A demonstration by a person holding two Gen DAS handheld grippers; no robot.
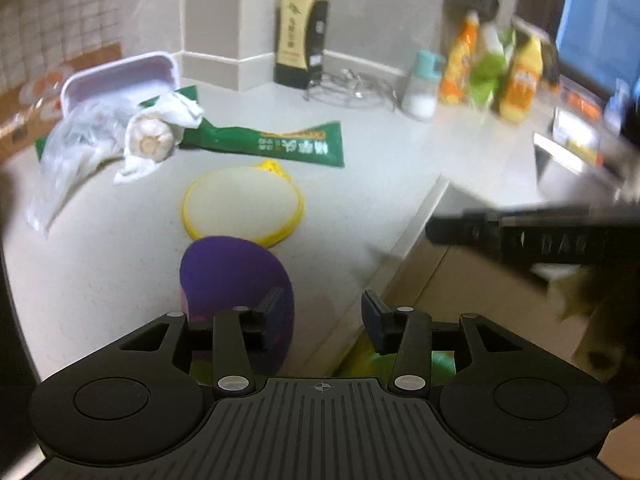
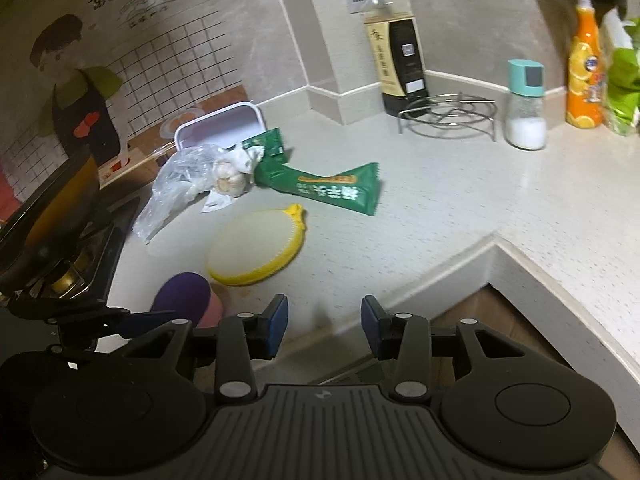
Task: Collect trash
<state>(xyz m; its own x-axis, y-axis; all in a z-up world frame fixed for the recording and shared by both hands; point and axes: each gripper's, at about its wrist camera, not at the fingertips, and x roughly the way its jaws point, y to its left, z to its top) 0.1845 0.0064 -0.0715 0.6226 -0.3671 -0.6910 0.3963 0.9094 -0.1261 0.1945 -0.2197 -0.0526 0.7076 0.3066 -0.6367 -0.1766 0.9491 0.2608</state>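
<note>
My left gripper and my right gripper both hover with fingers spread, holding nothing. Nearest on the counter lies a purple cup on its side, then a yellow sponge. Beyond it lie a green wrapper, a crumpled tissue, garlic and a clear plastic bag. Farthest stands a dark bottle.

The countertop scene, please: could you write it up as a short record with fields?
surface: pale countertop
likely trash: green wrapper, clear plastic bag, crumpled tissue
other items: garlic bulb, yellow-rimmed round pad, purple cup, white tray
back row: dark sauce bottle, wire trivet, salt shaker
left gripper: open, empty
right gripper: open, empty
</note>
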